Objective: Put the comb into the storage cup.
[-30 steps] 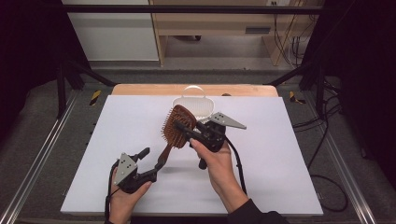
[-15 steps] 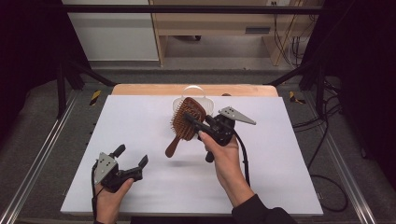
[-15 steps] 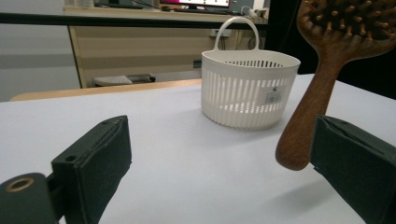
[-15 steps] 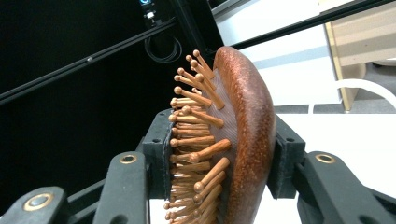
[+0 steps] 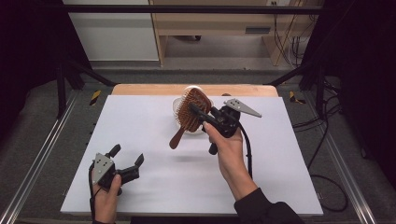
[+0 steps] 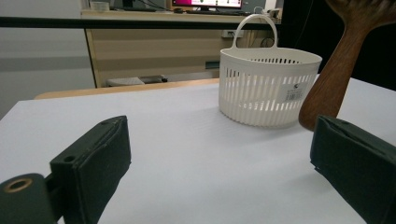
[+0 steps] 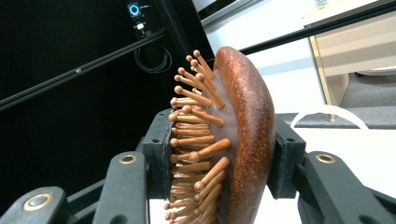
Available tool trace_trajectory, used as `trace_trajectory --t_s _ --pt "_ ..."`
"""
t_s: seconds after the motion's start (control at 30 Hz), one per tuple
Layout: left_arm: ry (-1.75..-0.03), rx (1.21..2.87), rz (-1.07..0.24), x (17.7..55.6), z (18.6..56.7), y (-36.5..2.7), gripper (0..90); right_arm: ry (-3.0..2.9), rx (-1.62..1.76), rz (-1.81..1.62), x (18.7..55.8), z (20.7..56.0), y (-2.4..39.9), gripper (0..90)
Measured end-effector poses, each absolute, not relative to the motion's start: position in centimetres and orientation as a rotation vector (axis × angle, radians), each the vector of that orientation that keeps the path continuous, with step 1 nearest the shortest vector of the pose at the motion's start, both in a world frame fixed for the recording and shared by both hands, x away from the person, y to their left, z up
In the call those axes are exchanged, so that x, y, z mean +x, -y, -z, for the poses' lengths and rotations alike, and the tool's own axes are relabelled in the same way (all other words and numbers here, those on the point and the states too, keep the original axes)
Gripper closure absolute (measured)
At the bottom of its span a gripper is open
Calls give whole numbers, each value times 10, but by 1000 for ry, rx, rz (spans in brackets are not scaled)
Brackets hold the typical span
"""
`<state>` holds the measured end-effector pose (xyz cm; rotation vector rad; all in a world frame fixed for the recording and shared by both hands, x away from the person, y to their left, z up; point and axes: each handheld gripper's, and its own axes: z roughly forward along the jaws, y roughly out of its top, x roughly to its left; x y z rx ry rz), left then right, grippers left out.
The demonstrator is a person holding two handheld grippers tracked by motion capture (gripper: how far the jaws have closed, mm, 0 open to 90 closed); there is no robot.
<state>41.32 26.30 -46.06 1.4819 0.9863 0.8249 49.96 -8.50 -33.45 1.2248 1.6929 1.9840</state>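
A brown wooden paddle hairbrush with wooden bristle pins [image 5: 189,113] is held up off the white worktop [image 5: 154,121] by the right gripper [image 5: 198,112], whose fingers are clamped across the brush head, one against the pin side and one against the rounded back, as is seen in the right gripper view [image 7: 219,154]. In the high view the brush head is raised over the white slotted plastic basket with a hoop handle [image 5: 179,103], which stands at the far middle of the worktop, and the brush handle slopes down toward the near left, clear of the surface. The left gripper [image 5: 126,158] is held low near the front left corner of the worktop, well apart from the brush, with its fingers spread and nothing between them. In the left gripper view the basket [image 6: 268,86] is seen upright beyond the spread fingers [image 6: 100,163], and the brush handle [image 6: 334,79] hangs at the right.
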Motion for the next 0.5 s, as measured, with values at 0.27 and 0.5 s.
trace_trajectory --t_s 0.27,0.5 --pt "-993 1474 -828 414 462 -266 53 -1677 1220 -1979 505 325 86 523" --pt "-1013 1454 -834 415 462 -272 38 -1656 1224 -1992 508 319 88 523"
